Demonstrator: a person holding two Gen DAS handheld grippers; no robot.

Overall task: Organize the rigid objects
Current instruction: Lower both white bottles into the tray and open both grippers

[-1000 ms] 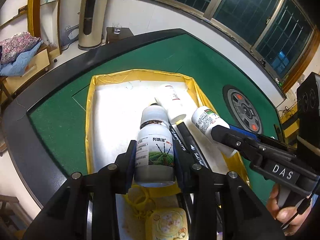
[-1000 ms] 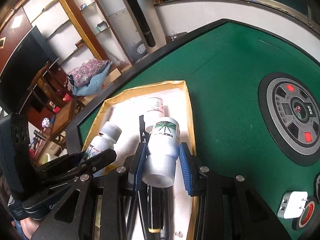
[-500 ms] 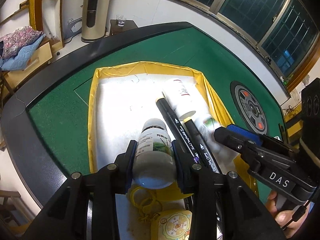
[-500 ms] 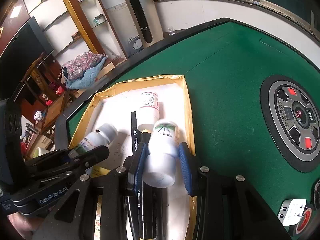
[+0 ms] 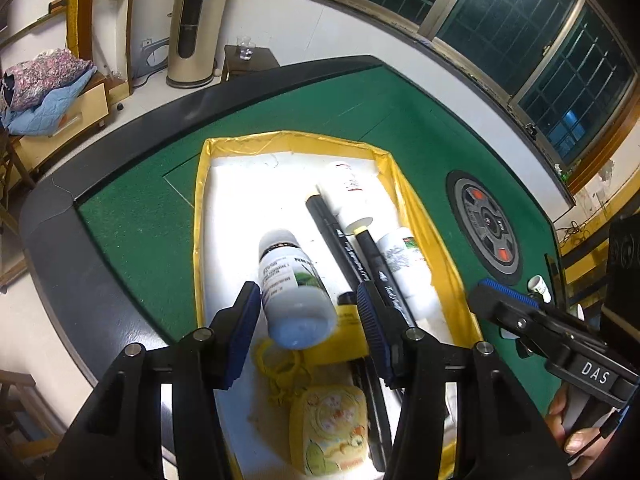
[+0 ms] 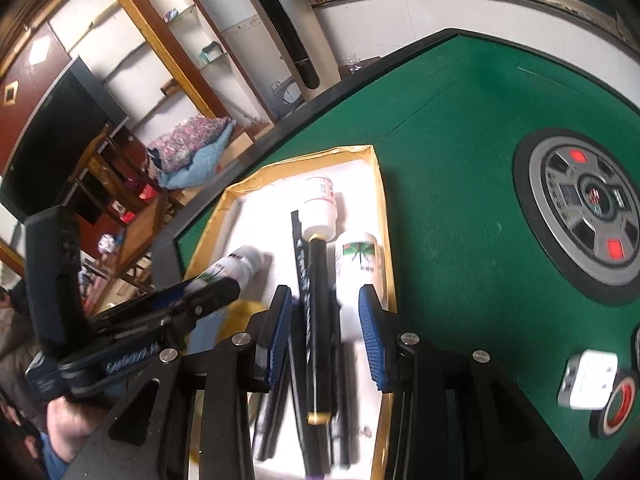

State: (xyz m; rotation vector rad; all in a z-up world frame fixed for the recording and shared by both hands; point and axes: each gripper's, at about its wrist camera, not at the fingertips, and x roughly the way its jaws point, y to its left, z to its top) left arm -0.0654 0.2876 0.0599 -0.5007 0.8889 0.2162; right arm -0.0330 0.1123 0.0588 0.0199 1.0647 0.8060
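Both grippers have just let go: the left gripper (image 5: 308, 316) is spread around its bottle (image 5: 292, 276), now lying in the tray (image 5: 199, 216), and the right gripper (image 6: 324, 332) stands spread beside the second bottle (image 6: 358, 268) against the tray's right wall. Two bottles are placed. Bare floor remains at the tray's far-left corner.

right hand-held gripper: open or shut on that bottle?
Open. In the right wrist view, the right hand-held gripper has its blue pads spread, and the white bottle lies free in the yellow tray beside the black markers.
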